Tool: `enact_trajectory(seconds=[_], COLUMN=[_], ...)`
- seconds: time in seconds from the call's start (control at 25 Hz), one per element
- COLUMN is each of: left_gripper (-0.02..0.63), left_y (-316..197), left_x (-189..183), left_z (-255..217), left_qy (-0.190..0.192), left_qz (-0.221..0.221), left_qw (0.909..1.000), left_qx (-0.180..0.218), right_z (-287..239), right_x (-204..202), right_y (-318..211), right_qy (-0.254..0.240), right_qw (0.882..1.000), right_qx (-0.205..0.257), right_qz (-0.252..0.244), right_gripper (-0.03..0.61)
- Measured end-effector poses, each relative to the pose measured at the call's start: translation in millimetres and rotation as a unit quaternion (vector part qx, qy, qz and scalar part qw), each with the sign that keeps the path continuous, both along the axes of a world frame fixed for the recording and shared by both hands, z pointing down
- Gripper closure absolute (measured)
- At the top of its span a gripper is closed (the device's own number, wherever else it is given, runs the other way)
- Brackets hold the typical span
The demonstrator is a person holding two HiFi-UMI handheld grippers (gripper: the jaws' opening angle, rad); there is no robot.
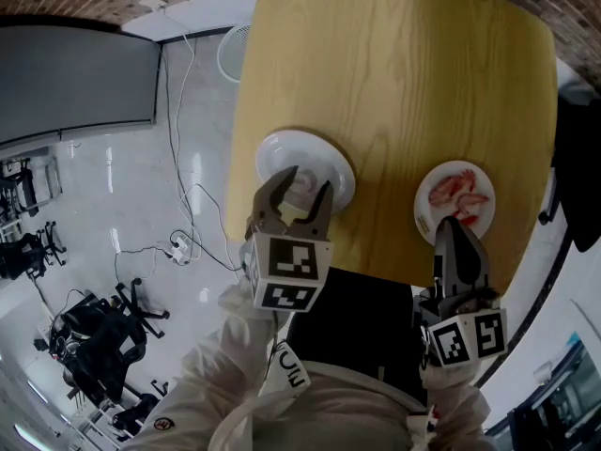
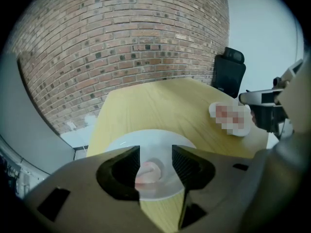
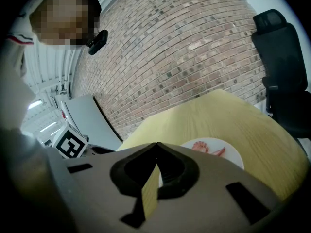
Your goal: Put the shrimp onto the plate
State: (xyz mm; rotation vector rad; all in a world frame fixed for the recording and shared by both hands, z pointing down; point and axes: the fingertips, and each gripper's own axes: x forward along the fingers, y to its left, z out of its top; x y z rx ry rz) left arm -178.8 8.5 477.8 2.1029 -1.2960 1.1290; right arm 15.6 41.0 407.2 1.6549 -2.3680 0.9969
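- Your left gripper [image 1: 306,182] hangs over the left plate [image 1: 336,163] with its jaws spread wide; a single shrimp [image 2: 147,171] lies on that plate between them, and neither pad presses it (so I judge this one delivered)
- Your right gripper [image 1: 451,225] points at the right plate [image 1: 456,166] with its jaws brought together on nothing; the pile of shrimp [image 1: 458,195] waits there
- Risk one: if you draw the left gripper away low, a jaw could catch the shrimp and drag it over the rim; lift clear first
- Risk two: both plates sit near the table [image 1: 404,73] edge on your side; a nudge from either gripper could slide glazed china across smooth wood and off
- Risk three: going into the pile with the right jaws together would only shove the shrimp about or skate the plate; part them before you descend
- Risk four: the shrimp look soft and slick; a hard pinch may crush or squirt one out, and a light one may drop it over the table
- Shrimp: the lone one is pale pink, curled and glossy; the pile is redder, with white streaks
- Plates: white, round, shallow, shiny, with a raised rim
- Table: pale yellow wood with visible grain and a rounded corner
- Jaws: matte grey shells with dark ribbed pads [image 2: 129,163]
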Motion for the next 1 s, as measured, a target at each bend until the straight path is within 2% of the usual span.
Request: enact_trajectory(seconds=[0.4,1.0], left_gripper=[0.403,0.405], left_y=[0,1], left_x=[-17,-18], left_z=[16,24], left_qy=[0.008,0.015], left_qz=[0.009,0.024], left_qw=[0.9997,0.9989], left_qx=[-0.023,-0.036], right_z=[5,7], right_x=[-23,-32], right_y=[-6,-8], right_qy=[0.003,0.008], right_qw=[1.000,1.000], right_qx=[-0.008,-0.012], right_qz=[-0.001,0.011], right_gripper=[0.554,0.554])
